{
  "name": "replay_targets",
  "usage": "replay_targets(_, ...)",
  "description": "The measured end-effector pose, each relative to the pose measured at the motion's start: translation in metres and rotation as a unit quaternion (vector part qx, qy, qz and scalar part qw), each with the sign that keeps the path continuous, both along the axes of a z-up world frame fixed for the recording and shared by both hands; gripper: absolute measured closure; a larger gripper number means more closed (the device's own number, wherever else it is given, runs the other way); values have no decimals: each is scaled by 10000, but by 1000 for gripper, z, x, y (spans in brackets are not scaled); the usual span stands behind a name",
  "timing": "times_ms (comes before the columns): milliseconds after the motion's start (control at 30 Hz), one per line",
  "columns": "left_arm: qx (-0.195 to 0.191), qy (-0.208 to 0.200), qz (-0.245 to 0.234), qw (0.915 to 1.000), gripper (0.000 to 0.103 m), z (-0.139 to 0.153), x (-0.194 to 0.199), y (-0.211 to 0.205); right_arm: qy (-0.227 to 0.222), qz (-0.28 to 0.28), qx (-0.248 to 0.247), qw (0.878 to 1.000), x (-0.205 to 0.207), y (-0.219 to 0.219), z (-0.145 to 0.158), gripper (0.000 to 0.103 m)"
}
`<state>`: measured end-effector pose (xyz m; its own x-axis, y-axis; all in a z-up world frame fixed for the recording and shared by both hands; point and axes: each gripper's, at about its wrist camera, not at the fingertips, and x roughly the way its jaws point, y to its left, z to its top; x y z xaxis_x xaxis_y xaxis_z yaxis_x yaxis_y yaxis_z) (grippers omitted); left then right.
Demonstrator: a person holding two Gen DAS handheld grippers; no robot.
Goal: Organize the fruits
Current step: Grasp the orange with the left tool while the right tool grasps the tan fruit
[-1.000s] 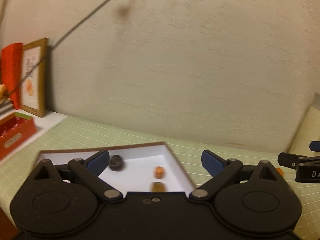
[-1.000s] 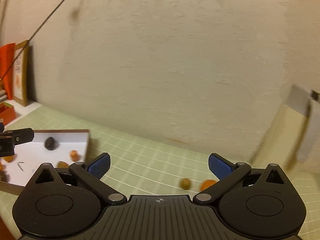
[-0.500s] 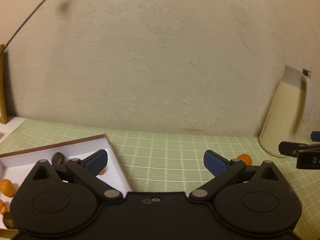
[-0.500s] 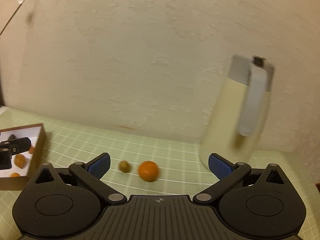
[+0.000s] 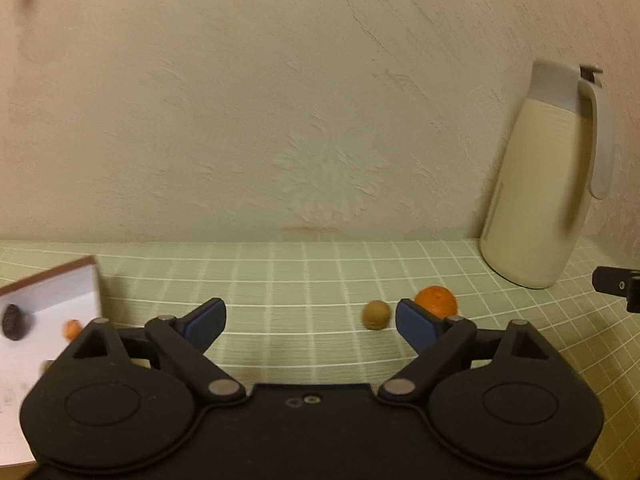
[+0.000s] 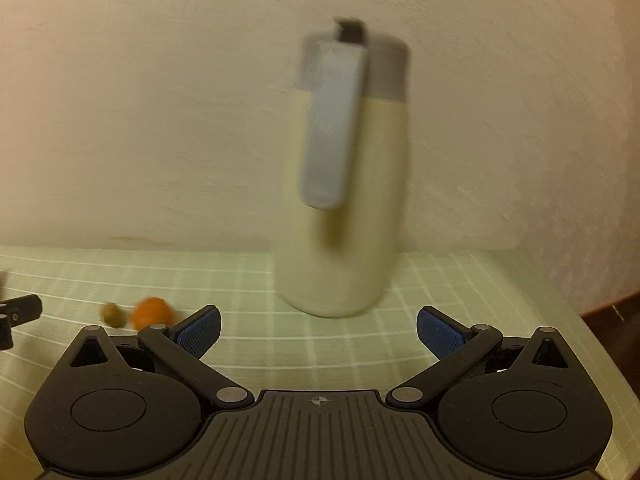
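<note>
Both views have swung right, away from the white box (image 5: 48, 300) toward the cream jug (image 5: 536, 184). Left gripper (image 5: 310, 322) has just narrowed but grasps nothing; right gripper (image 6: 318, 328) gapes, empty. Orange (image 5: 436, 300) and small greenish fruit (image 5: 376, 314) could roll if nudged. Box holds a dark fruit (image 5: 14, 322) and an orange piece (image 5: 72, 329).

- We found the orange (image 5: 436, 300) and the small round fruit (image 5: 376, 314) side by side on the tabletop (image 5: 280, 280), the orange to the right.
- The jug (image 5: 540, 184) stood further right, against the wall (image 5: 280, 100).
- The box (image 5: 48, 296) lay far left, holding a few fruits.
</note>
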<state>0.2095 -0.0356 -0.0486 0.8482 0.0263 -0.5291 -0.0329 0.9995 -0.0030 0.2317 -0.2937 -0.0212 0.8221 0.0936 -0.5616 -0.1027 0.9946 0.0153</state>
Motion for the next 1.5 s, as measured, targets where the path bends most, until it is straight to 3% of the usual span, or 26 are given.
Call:
replay_targets(233,-162,106,-459,9988,29,-12,26,-44,143,-298,-81,9994,12,-36,-19,0)
replay_targets(467,-2,314,-609,9977,43,-30,49,-82,242,-589,-104,9979,18,-73,-31,0)
replay_targets(733,9,555,-453,9974,53,-50,72,-90,299,-738,37,9968,19,-96,-33,0)
replay_targets(867,62,657,-467,9967,71,-55,77,-91,301,-713,19,9970,16,-96,-30,0)
replay_targets(900,67,645,-475,9968,71,-55,78,-91,299,-716,25,9970,15,-97,-30,0)
replay_targets(1233,30,226,-615,9978,71,-17,38,-73,348,-646,515,9960,21,-89,-31,0)
replay_targets(1500,127,185,-27,9997,71,1,11,-9,320,-35,767,9965,30,-31,-26,0)
